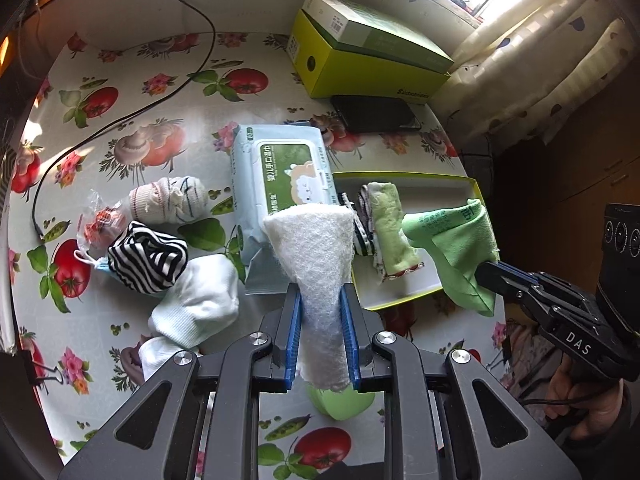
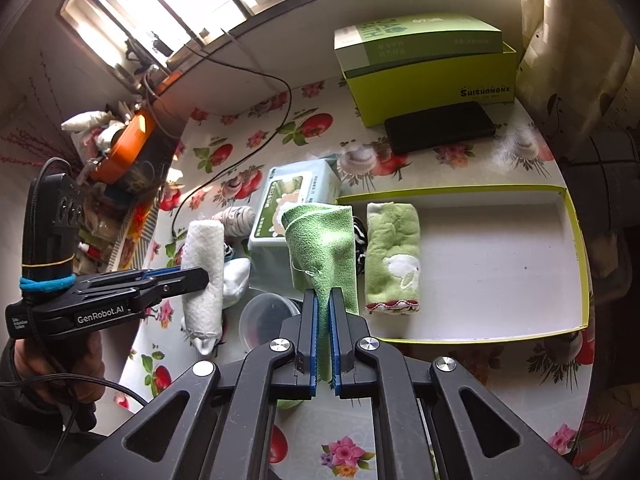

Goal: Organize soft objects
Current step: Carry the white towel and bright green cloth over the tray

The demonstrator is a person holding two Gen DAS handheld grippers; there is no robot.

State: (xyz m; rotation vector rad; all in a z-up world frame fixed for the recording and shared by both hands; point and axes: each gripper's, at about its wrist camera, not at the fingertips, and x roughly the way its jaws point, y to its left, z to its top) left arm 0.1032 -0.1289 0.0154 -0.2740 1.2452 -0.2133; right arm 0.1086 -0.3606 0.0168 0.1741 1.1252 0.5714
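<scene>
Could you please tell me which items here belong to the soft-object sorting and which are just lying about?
Job:
left claw gripping white towel
right claw gripping green cloth
green towel in box lid
striped socks

Lying about:
wet wipes pack
phone
cable

A rolled white fluffy towel (image 1: 316, 256) is clamped upright between the left gripper's (image 1: 320, 300) jaws at frame centre. A green microfibre cloth (image 2: 324, 248) hangs pinched in the right gripper (image 2: 324, 312). A folded green towel (image 2: 394, 256) with a white animal patch lies in the tray's (image 2: 576, 248) left end. A striped sock ball (image 1: 148, 262) and white socks (image 1: 196, 304) lie at lower left.
</scene>
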